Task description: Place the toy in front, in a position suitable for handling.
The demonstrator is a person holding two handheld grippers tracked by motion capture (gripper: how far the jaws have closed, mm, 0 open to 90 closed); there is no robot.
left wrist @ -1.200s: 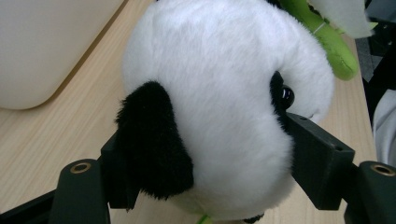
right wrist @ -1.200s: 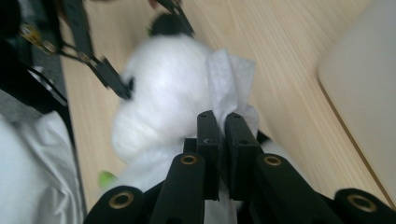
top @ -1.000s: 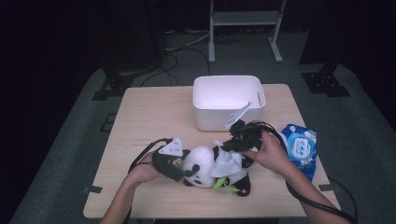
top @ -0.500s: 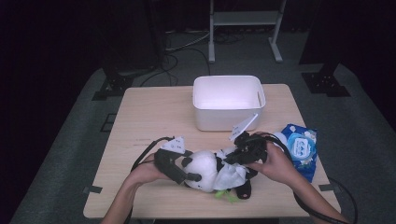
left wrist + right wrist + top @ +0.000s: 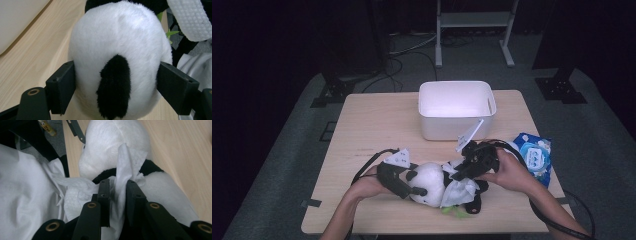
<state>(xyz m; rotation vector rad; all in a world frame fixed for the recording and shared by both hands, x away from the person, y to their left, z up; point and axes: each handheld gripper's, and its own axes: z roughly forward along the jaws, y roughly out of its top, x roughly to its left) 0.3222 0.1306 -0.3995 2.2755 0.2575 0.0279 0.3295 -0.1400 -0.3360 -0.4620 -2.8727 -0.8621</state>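
Note:
A black-and-white panda plush (image 5: 432,182) lies on its side near the table's front edge. My left gripper (image 5: 412,187) is shut on its white head (image 5: 117,50), one pad on each side; the jaws have just been closing a little. A crumpled white wipe (image 5: 459,192) lies over the panda's body. My right gripper (image 5: 460,174) points down at it. Its jaws (image 5: 118,182) have just been opening and stand slightly apart, with a fold of the wipe (image 5: 127,157) loose between them.
A white rectangular bin (image 5: 457,120) stands behind the panda at the table's middle. A blue pack of wipes (image 5: 534,155) lies at the right edge. Bare wooden tabletop (image 5: 377,125) stretches left of the bin. Cables trail from both grippers.
The right gripper has shifted slightly toward the front edge, and the wipe now lies lower over the panda's body. The left hand has kept still on the head.

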